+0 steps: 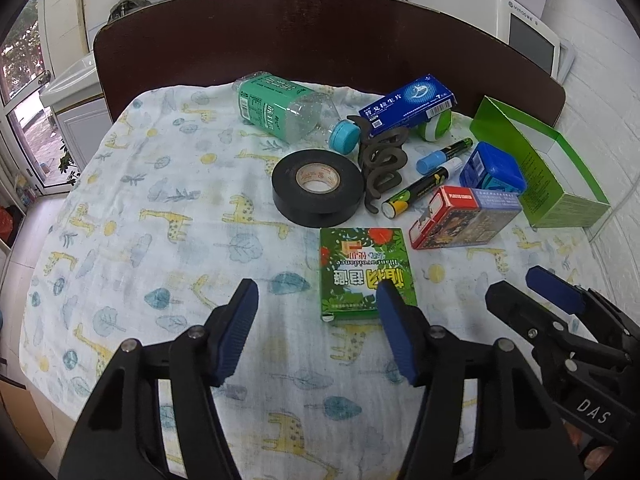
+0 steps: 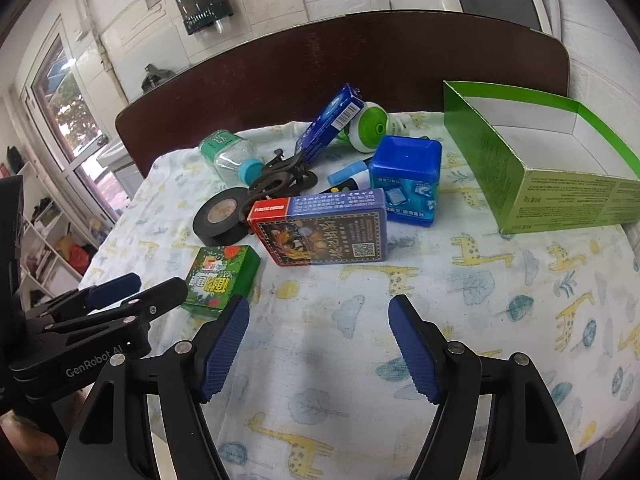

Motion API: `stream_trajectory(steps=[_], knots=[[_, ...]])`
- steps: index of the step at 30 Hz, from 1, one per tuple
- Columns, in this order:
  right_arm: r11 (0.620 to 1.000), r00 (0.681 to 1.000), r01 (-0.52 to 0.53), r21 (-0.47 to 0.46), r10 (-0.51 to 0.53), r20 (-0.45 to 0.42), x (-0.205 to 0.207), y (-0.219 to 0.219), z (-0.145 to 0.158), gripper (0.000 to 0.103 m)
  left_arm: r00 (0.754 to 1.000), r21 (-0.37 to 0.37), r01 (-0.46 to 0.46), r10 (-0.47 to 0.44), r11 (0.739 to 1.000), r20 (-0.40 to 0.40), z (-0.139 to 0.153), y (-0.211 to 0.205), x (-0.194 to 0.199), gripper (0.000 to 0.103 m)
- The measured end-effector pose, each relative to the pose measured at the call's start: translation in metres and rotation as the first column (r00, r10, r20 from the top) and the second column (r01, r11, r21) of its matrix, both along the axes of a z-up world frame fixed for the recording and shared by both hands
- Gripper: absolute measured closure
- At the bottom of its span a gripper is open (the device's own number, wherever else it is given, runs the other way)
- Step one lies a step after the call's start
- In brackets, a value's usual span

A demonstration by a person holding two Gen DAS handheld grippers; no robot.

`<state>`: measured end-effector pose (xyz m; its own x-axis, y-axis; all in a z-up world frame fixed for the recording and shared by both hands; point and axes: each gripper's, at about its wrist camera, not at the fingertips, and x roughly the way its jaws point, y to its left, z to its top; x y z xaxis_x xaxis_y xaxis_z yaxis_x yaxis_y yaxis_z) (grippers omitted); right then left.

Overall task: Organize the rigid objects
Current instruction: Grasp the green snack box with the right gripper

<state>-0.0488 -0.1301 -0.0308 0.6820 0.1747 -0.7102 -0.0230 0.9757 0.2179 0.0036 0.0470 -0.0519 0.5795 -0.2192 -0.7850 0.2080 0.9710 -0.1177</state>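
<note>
Hovering over the giraffe-print cloth (image 1: 132,216), both of your claws hang parted with nothing between the pads: the left gripper (image 1: 316,328) fills the lower middle of the left wrist view, the right gripper (image 2: 320,344) the lower middle of the right wrist view, each angled down at bare cloth.

Your loose things crowd the upper middle of both frames, probably tipped out together. The small green box (image 1: 360,272) lies flat, nearest you, just past the left claw's right finger, so it looks the easiest first pick. Beyond it lies the black tape roll (image 1: 316,186), flat on its side, and to the right the card box (image 1: 464,216). The blue square container (image 2: 404,180) stands behind the card box. The plastic bottle (image 1: 280,108) lies on its side at the back, cap toward the dark coiled piece (image 1: 380,164); two markers (image 1: 424,184) lie slanted beside that. The blue medicine carton (image 1: 408,104) leans propped on the heap, against a green and white round thing (image 2: 370,126).

At the right edge stands the open green carton (image 2: 552,184), its mouth up and empty as far as you can see, likely the bin for all this.
</note>
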Motion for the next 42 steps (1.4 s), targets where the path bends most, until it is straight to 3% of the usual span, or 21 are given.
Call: stream_trajectory(steps=[1, 3, 5, 9, 22, 31, 34, 38, 42], knots=[[1.0, 1.0, -0.012, 0.004, 0.012, -0.012, 0.002, 0.002, 0.0, 0.035, 1.0, -0.01, 0.007, -0.007, 1.0, -0.008, -0.001, 0.001, 0.001, 0.049], [0.999, 0.999, -0.036, 0.018, 0.036, -0.032, 0.007, 0.007, -0.001, 0.052, 1.0, -0.024, 0.018, -0.018, 1.0, -0.022, -0.003, 0.002, 0.004, 0.055], [0.998, 0.996, -0.056, 0.03, 0.058, -0.066, 0.014, 0.012, -0.004, 0.059, 0.999, -0.029, 0.024, -0.024, 0.999, -0.027, -0.004, 0.003, 0.007, 0.06], [0.996, 0.994, -0.076, 0.05, 0.08, -0.078, 0.021, 0.021, -0.005, 0.059, 0.999, -0.042, 0.037, -0.038, 0.998, -0.038, -0.006, 0.005, 0.011, 0.064], [0.991, 0.987, -0.08, 0.11, 0.094, -0.131, 0.046, 0.032, -0.02, 0.059, 0.994, -0.109, 0.077, -0.084, 0.991, -0.066, -0.017, 0.013, 0.026, 0.066], [0.96, 0.97, -0.115, 0.257, 0.164, -0.177, 0.058, 0.034, -0.033, 0.059, 0.979, -0.297, 0.138, -0.176, 0.945, -0.106, -0.025, 0.025, 0.032, 0.085], [0.945, 0.962, -0.126, 0.303, 0.191, -0.195, 0.06, 0.034, -0.035, 0.065, 0.98, -0.279, 0.135, -0.169, 0.951, -0.104, -0.022, 0.022, 0.03, 0.086], [0.948, 0.959, -0.135, 0.288, 0.198, -0.202, 0.06, 0.036, -0.03, 0.072, 0.985, -0.189, 0.14, -0.156, 0.972, -0.071, -0.012, 0.012, 0.024, 0.086], [0.948, 0.965, -0.148, 0.281, 0.201, -0.169, 0.055, 0.033, -0.018, 0.075, 0.986, -0.176, 0.149, -0.159, 0.973, -0.042, 0.004, 0.007, 0.02, 0.086]])
